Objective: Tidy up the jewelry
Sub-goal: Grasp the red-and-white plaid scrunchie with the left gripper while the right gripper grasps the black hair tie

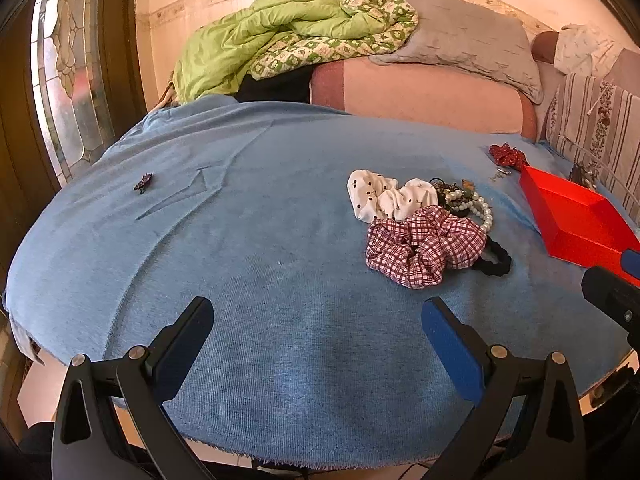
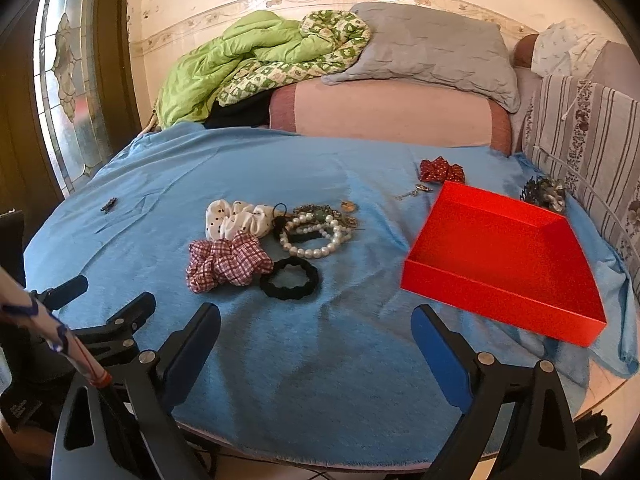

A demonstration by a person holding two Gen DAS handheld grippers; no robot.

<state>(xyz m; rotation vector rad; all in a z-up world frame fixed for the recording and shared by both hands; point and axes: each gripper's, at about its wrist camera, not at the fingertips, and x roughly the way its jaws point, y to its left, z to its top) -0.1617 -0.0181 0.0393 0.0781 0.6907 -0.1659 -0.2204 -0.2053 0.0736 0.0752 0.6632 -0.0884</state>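
While both grippers, left gripper [image 1: 318,344] and right gripper [image 2: 316,344], hover with jaws wide and empty, red tray [image 2: 560,320] at 2 o'clock holds nothing; pearl bracelet [image 2: 316,254] and scrunchies lie heaped at 11 o'clock, unsorted.

The red box [image 1: 576,216] is running off the left wrist view's right edge; the small dark piece [image 2: 109,205] is staying too small to identify.

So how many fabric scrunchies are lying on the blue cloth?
3: a white black-dotted fabric scrunchie at the pile's back, a red-and-white checked fabric scrunchie in front touching it, a red white-dotted one behind the empty red tray. The pile may hide more.
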